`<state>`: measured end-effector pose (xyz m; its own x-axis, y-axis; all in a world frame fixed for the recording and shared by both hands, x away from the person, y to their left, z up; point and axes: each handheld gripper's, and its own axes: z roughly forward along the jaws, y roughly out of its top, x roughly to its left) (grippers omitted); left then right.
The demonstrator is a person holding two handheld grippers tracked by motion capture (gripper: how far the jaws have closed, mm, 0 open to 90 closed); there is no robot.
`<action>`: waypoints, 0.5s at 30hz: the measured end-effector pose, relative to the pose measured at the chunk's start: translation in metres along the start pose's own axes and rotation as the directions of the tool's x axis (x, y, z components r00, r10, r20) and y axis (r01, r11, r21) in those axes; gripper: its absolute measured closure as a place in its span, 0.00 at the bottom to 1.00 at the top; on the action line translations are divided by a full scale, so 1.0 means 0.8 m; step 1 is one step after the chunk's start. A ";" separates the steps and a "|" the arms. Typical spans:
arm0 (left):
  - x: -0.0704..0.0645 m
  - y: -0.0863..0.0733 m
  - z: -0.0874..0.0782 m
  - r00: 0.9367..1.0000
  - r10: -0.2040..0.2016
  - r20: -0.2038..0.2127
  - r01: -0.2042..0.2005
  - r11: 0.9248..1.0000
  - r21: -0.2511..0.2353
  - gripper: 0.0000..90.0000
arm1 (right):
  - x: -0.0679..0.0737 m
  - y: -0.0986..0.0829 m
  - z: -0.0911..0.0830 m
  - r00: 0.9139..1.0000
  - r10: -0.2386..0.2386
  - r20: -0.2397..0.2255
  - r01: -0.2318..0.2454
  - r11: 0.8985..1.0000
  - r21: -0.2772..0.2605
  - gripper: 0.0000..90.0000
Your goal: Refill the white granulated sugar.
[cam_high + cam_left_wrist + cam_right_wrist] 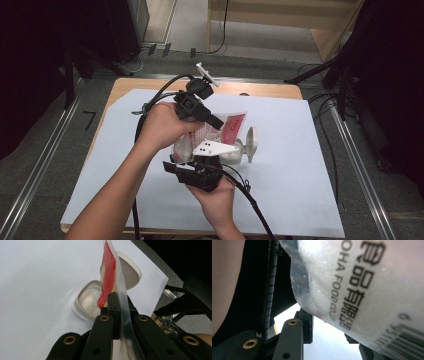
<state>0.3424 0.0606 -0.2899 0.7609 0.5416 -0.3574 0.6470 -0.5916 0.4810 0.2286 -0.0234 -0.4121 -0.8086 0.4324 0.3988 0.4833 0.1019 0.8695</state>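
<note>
A clear plastic pouch (232, 125) with a red label hangs above an open white container (235, 154) whose lid (251, 142) stands up beside it. My left gripper (220, 124) is shut on the pouch's edge. In the left gripper view the pouch (108, 272) runs up from the left gripper (120, 297), over the container (87, 300) and its lid (130, 270). My right gripper (192, 157) sits just below the pouch's lower end. In the right gripper view the printed pouch (352, 277) covers one jaw of the right gripper (327, 320). Its jaws stand apart, with table showing between them.
A white sheet (300, 190) covers the wooden table (150, 82). Black cables (255, 210) trail from both grippers toward the near edge. Dark stands and floor cables ring the table.
</note>
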 end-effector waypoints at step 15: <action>-0.005 0.007 0.001 1.000 0.000 -0.013 0.000 1.000 0.031 0.99 | 0.002 0.002 -0.002 0.999 0.037 -0.018 -0.038 0.999 -0.021 0.72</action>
<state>0.3428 0.0544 -0.2866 0.7603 0.5494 -0.3465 0.6483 -0.6095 0.4563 0.2276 -0.0236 -0.4094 -0.7960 0.4196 0.4362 0.5063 0.0667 0.8598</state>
